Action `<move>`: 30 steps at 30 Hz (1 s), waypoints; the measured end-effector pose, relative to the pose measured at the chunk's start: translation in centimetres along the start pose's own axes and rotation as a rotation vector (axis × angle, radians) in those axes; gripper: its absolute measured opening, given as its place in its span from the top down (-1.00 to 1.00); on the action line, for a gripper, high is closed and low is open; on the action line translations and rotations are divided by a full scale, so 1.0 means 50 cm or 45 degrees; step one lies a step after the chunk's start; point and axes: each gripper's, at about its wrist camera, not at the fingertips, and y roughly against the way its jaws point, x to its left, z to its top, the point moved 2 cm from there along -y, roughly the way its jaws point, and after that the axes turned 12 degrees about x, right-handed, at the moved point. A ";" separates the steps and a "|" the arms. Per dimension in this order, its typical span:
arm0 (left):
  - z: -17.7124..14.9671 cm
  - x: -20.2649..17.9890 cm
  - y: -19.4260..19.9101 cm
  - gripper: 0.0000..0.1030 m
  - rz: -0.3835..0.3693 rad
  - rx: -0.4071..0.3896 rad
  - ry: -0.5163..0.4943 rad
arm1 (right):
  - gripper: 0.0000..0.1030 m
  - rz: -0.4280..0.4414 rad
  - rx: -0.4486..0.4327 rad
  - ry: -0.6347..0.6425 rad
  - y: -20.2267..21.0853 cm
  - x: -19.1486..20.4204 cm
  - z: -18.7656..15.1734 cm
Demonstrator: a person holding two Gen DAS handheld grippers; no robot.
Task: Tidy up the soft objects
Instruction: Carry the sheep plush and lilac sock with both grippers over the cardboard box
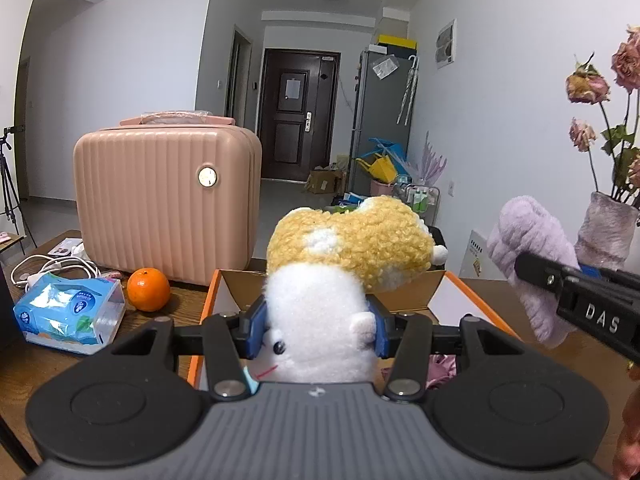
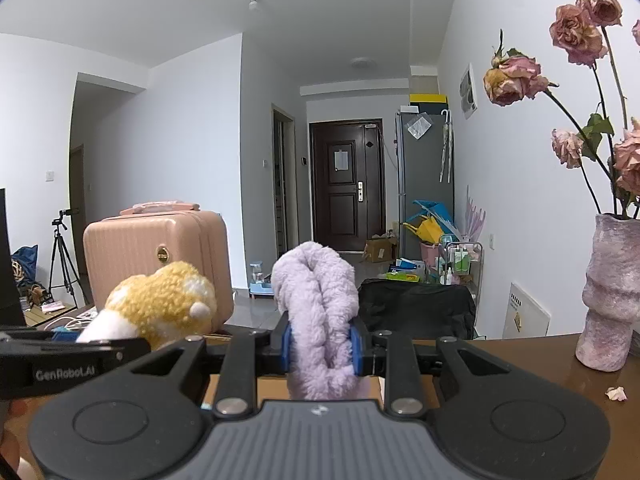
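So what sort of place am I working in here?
Most likely a lived-in flat's main room: a dark front door at the end of a hallway, a fridge beside it, and a vase of dried roses on the wooden table.

"DAS" is printed on the right gripper [image 1: 516,276]; "GenRobot.AI" sits on the left gripper [image 2: 132,346]; tissue pack text's unreadable

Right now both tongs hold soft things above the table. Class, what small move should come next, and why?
Probably lower the left tongs so the plush toy goes into the open orange-edged box: the toy is clamped directly above it, while the right tongs hold the lilac cloth off to one side.
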 end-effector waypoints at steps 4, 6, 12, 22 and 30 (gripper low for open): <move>0.004 -0.002 -0.019 0.03 0.021 0.015 0.000 | 0.49 0.001 0.033 0.000 -0.028 -0.005 0.008; 0.007 -0.002 -0.029 0.03 0.033 0.024 0.001 | 0.49 -0.001 0.056 0.005 -0.044 -0.005 0.010; 0.013 -0.001 -0.060 0.03 0.056 0.057 0.006 | 0.49 -0.003 0.134 0.020 -0.089 -0.005 0.004; 0.004 0.023 -0.112 0.03 0.106 0.127 0.025 | 0.49 -0.009 0.251 0.015 -0.158 0.002 -0.034; -0.014 0.028 -0.149 0.03 0.133 0.170 0.003 | 0.49 -0.026 0.297 0.003 -0.183 -0.002 -0.056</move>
